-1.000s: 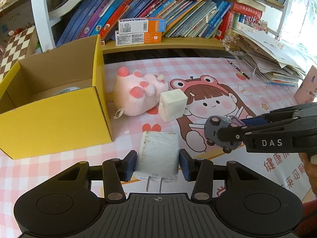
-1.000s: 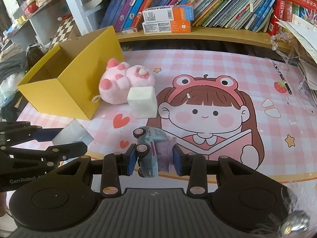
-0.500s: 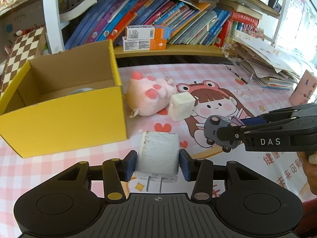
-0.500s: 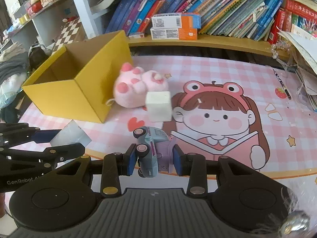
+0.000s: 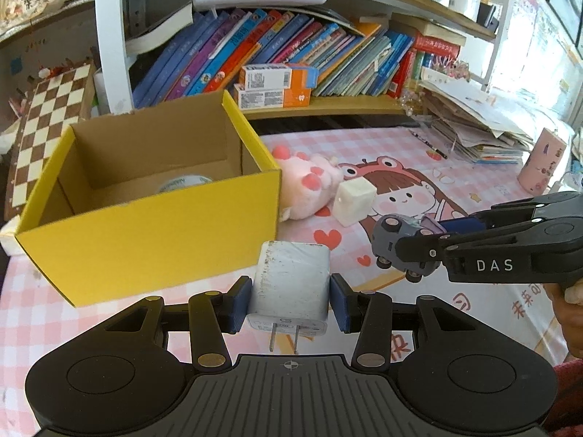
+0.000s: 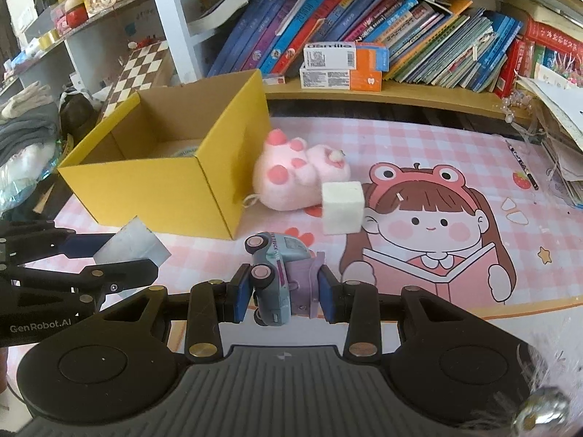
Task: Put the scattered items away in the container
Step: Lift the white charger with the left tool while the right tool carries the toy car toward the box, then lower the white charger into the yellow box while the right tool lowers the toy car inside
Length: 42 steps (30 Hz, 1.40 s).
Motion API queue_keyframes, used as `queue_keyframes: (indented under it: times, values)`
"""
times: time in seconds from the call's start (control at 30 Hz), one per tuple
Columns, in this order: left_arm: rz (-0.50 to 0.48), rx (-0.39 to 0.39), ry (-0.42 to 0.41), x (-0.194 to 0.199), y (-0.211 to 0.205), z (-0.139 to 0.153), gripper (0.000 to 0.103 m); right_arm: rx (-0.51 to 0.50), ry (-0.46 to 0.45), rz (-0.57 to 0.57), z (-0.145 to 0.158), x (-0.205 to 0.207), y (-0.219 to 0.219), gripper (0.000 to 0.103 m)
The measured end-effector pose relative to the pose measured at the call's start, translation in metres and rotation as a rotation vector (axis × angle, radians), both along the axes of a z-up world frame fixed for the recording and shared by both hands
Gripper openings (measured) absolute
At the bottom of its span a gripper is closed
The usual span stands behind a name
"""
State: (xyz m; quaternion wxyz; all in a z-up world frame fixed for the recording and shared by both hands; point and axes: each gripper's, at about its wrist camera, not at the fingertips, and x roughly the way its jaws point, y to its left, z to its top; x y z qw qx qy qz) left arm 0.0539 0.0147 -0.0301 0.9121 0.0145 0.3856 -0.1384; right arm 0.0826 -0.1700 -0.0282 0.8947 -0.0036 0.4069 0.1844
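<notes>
Both grippers held things near the yellow cardboard box (image 5: 153,244).

The left gripper (image 5: 290,300) squeezed a white plug charger (image 5: 291,284); the right gripper (image 6: 280,289) squeezed a small grey-blue toy car (image 6: 275,276).

Your table (image 6: 419,138) wore a pink cartoon mat; on it sat yellow box (image 6: 153,185) left, plush (image 6: 291,178) and foam cube (image 6: 342,207) beside.

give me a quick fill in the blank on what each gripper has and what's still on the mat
1. The left hand-held gripper is shut on a white ____ with two metal prongs.
2. The right hand-held gripper is shut on a grey-blue toy ____.
3. Beside the open yellow cardboard box, the pink plush paw touches a white foam ____.

Missing words: charger plug; car; cube
</notes>
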Motion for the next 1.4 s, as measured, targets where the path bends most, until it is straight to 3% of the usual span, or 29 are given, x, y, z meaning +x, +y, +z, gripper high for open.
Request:
queue_keyframes:
  times: [0.43, 0.8, 1.4]
  values:
    - [-0.042, -0.035, -0.098, 0.0, 0.041, 0.03, 0.044, 0.002, -0.103, -0.028, 0.028, -0.007, 0.038, 0.035]
    - [-0.036, -0.029, -0.196, 0.019, 0.081, 0.065, 0.044, -0.023, -0.194, 0.029, 0.066, 0.009, 0.077, 0.035]
    - [0.039, -0.046, -0.149, 0.076, 0.128, 0.04, 0.044, -0.087, -0.169, 0.125, 0.06, 0.067, 0.134, 0.035]
